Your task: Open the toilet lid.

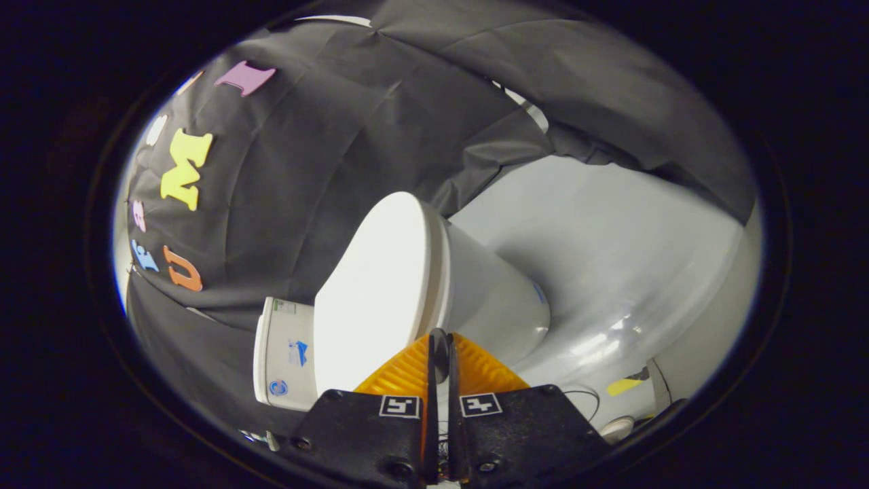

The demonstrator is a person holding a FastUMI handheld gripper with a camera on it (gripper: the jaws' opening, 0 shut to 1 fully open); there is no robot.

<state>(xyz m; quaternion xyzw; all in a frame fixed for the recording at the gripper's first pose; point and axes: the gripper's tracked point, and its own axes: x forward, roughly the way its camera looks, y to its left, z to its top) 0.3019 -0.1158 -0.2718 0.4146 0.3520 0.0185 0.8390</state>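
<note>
A white toilet appears tilted in the gripper view. Its flat lid [380, 285] lies down against the seat and the bowl [495, 299]. The tank [282, 353] stands behind the lid, against the black cloth wall. My gripper [439, 337] has its fingers drawn together, leaving only a thin dark slit between them. The fingertips sit right at the front rim of the lid, where lid and seat meet. I see nothing white between them, and the exact contact with the rim is hidden behind the fingers.
The pale grey floor [611, 258] spreads beyond the bowl. A yellow tape strip [623, 386] and a thin cable [584, 397] lie on it beside my fingers. Black cloth [305, 170] hangs behind and over the toilet.
</note>
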